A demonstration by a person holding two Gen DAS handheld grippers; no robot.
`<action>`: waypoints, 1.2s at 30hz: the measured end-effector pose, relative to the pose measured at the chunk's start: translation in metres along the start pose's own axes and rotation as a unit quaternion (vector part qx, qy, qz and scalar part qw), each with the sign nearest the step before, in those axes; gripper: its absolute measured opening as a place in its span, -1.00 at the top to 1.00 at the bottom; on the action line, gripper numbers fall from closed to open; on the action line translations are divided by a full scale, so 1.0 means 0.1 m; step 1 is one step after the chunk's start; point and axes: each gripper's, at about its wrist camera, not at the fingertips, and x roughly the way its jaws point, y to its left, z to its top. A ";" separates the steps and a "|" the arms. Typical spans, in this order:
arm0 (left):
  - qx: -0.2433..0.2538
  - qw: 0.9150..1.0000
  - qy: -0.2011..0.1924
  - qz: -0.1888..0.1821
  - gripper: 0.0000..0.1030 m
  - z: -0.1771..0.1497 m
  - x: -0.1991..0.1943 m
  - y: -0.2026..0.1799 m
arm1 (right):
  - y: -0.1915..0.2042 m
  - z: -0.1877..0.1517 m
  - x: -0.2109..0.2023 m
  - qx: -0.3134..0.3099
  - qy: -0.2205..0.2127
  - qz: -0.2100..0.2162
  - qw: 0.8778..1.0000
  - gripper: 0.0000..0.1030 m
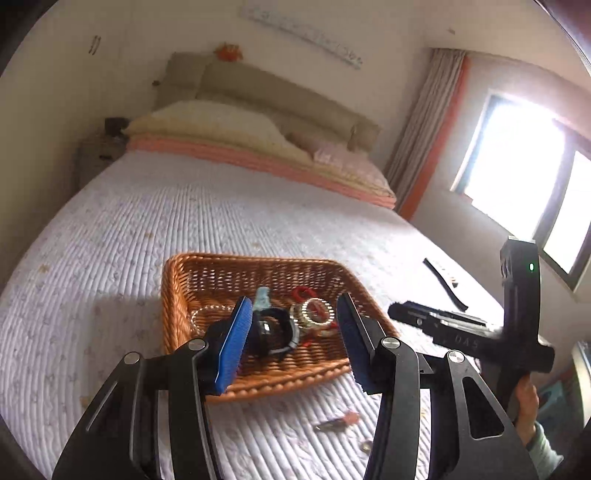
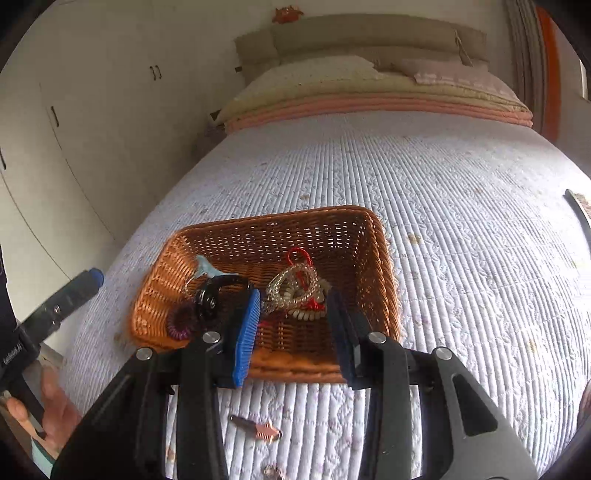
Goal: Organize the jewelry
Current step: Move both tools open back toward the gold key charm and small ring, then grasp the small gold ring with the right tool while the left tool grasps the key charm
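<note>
While both grippers hang above the near edge of the bed, neither one holds anything. Nearest to the cameras, on the quilted white bedspread (image 2: 461, 229), lie a small copper-coloured hair clip (image 2: 266, 431) and a tiny round piece (image 2: 272, 470) – both outside the basket. The left gripper (image 1: 295, 332) has its jaws partly apart, with only air between the blue pads. The right gripper (image 2: 295, 328) is the same, its jaws half open and empty.

Just beyond the fingertips stands the wicker basket (image 2: 384, 266), and the jewelry is inside it: a black watch (image 2: 212, 299), a dark coiled hair tie (image 2: 181, 321) beside it, a pale blue piece (image 2: 207, 268) near the left wall, and a tangled heap of gold chains, cream beads and red cord (image 2: 297, 288) in the middle.

Farther right on the bedspread a black strap (image 1: 445, 282) lies alone – well apart from the basket. At the far end are folded blankets (image 2: 369, 103) and the beige headboard (image 2: 362, 33).
</note>
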 end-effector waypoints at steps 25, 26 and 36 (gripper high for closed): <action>0.031 0.984 0.175 0.002 0.10 -1.13 0.44 -0.14 | 0.21 -1.45 0.14 -0.109 0.096 0.000 0.989 0.48; 0.034 0.983 0.178 0.001 0.10 -1.14 0.47 -0.16 | 0.22 -1.44 0.14 -0.113 0.096 0.002 0.989 0.51; 0.054 0.978 0.199 0.000 0.12 -1.13 0.68 -0.25 | 0.15 -1.45 0.07 -0.110 0.089 -0.011 0.990 0.83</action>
